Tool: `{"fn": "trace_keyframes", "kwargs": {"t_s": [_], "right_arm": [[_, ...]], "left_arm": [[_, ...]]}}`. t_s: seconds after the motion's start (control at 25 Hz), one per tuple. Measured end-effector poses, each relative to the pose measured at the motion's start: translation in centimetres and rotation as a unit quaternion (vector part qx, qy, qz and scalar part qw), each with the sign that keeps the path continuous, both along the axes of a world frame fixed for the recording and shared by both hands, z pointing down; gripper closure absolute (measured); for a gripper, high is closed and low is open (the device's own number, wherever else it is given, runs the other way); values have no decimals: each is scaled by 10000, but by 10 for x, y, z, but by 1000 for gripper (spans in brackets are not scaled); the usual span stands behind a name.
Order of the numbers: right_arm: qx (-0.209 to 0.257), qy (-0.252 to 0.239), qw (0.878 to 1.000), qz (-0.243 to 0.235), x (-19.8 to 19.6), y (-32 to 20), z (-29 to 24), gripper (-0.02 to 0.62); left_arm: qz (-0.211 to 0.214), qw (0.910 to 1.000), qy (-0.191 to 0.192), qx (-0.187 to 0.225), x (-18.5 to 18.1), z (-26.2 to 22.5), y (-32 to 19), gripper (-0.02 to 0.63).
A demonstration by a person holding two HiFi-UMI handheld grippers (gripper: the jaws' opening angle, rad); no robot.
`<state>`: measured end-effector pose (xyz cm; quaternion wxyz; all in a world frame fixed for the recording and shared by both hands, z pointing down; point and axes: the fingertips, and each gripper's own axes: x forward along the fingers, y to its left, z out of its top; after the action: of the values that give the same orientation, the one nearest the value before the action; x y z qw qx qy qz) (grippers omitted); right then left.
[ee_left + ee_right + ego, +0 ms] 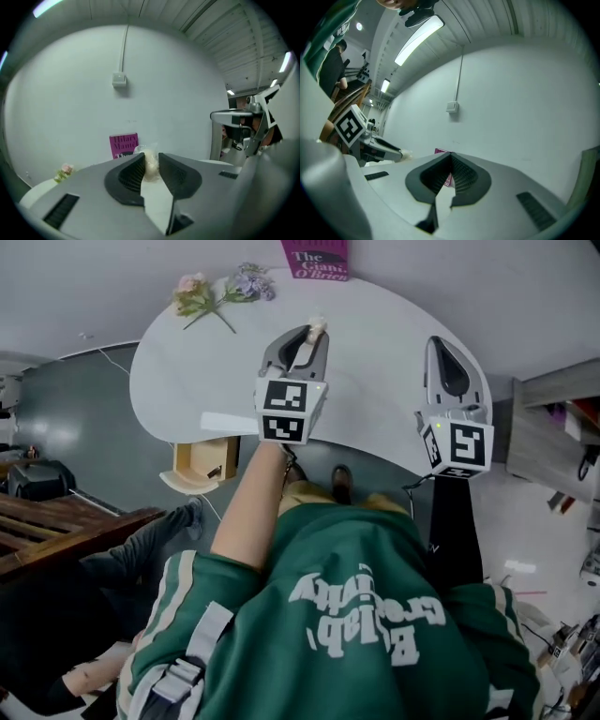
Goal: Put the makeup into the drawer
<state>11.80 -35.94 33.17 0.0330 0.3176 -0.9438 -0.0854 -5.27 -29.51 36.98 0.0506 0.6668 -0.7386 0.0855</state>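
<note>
The makeup, a small cream puff in clear wrap, sticks out of the tips of my left gripper, held up over the white table. In the left gripper view the puff sits pinched between the two dark pads, with my left gripper shut on it. An open wooden drawer hangs under the table's near edge, left of that hand. My right gripper hovers at the right of the table; its jaws meet at the tips with nothing between them.
A pink book stands at the table's far edge, against the wall. A sprig of artificial flowers lies at the far left of the tabletop. A seated person's legs and a wooden bench are at the left, on the floor.
</note>
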Motion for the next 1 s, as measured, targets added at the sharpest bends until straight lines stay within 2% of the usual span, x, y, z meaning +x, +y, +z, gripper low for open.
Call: {"fn": "trace_keyframes", "kwargs": {"t_s": [0.12, 0.24, 0.44, 0.68, 0.88, 1.0], "right_arm": [[77, -102, 9999, -100, -8, 6, -13, 586], [104, -151, 9995, -255, -22, 14, -17, 586], [98, -165, 9969, -762, -69, 36, -18, 586], [249, -235, 9883, -1486, -151, 82, -20, 586], [240, -268, 9734, -2261, -232, 140, -22, 586], [164, -323, 9606, -2755, -281, 182, -20, 586]], "left_arm": [[-97, 9976, -357, 590, 4, -66, 20, 496], [-143, 9949, -492, 864, 2, -90, 36, 496], [-543, 9931, -479, 924, -29, -88, 75, 497], [-1313, 9856, -645, 854, -97, -86, 146, 497], [-2115, 9719, -702, 758, -160, -88, 222, 495], [-2576, 9611, -765, 639, -192, -87, 270, 496]]}}
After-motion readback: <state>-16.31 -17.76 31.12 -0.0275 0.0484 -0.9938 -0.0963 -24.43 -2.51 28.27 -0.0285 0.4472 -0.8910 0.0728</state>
